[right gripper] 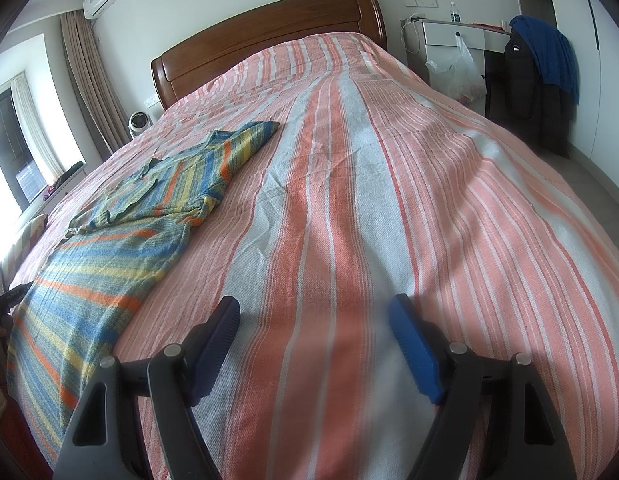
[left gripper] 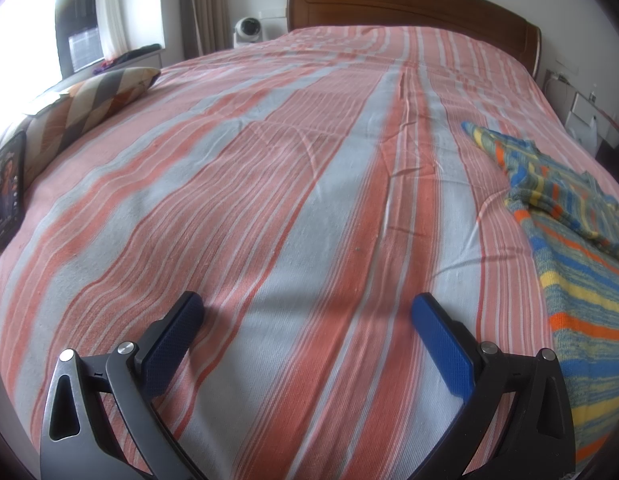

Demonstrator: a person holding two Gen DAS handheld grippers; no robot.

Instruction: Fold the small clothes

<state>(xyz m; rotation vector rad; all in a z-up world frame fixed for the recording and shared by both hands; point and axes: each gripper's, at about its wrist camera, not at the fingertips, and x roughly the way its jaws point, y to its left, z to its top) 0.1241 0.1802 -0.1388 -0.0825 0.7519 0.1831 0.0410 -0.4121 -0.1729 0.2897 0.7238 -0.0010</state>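
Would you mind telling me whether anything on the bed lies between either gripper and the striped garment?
Nothing visible does. Only bare striped bedspread separates the open right gripper from the striped garment, and likewise the open left gripper. The pillow lies away on the far side.

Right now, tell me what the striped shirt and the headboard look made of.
Striped shirt: soft, matte woven cotton by the look, with crinkled texture and limp folds. Headboard: wood, probably varnished, with visible brown grain and a slight sheen.
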